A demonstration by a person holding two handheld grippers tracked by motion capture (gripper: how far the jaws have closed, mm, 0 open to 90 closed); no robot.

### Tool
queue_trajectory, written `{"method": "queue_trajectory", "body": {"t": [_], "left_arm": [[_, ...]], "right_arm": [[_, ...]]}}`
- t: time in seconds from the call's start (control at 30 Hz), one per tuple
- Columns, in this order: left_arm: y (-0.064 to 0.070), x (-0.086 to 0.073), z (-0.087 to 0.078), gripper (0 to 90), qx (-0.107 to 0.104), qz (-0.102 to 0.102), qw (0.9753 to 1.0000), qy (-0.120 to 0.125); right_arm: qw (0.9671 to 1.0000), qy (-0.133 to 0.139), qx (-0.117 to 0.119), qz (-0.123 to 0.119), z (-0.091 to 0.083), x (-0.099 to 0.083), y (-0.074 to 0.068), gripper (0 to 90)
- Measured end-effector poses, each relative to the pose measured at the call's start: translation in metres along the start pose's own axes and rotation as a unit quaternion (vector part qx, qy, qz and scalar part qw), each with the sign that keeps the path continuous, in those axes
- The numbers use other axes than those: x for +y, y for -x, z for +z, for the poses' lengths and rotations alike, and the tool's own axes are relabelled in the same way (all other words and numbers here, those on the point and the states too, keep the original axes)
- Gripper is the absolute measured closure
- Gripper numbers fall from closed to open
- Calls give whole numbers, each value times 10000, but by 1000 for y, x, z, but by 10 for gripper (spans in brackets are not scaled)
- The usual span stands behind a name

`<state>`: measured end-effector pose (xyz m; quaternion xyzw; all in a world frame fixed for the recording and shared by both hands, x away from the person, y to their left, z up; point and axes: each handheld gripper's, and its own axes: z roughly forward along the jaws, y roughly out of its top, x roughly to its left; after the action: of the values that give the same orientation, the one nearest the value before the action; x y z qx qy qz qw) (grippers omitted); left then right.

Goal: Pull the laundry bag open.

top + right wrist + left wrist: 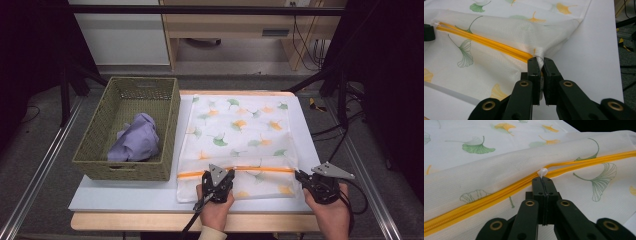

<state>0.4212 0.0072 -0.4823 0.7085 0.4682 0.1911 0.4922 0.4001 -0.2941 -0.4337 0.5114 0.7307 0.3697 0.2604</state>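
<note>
Left claw point(543, 178) clenched on zipper pull point(542, 172); right claw point(540, 61) pinches mesh laundry bag point(235, 130) at its right edge near the bench's front, tensioning the zipper point(486, 42) for travel.

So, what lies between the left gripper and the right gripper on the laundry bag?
The yellow zipper runs between the left gripper, shut on the white zipper pull, and the right gripper, shut on the mesh laundry bag edge. The high view shows it.
</note>
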Motion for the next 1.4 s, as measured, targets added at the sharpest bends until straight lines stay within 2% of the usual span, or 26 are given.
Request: {"method": "queue_trajectory", "body": {"t": [0.53,0.77,0.93,1.17,1.4], "left_arm": [[-8,-1,-5,900,79,-85,9999,-24],[-13,0,-8,900,133,-92,9999,-3],[-19,-1,-12,900,181,-137,9997,22],[-20,-3,-18,900,207,-82,9997,50],[-26,-6,-21,900,262,-153,9995,62]], "right_arm": [[10000,-21,-15,23,1,-1,2,857],[9999,-52,-15,161,2,-2,5,857],[9998,-54,-57,194,2,-3,8,857],[9998,-63,-43,206,3,-3,10,856],[9996,-83,-38,264,4,-4,13,857]]}}
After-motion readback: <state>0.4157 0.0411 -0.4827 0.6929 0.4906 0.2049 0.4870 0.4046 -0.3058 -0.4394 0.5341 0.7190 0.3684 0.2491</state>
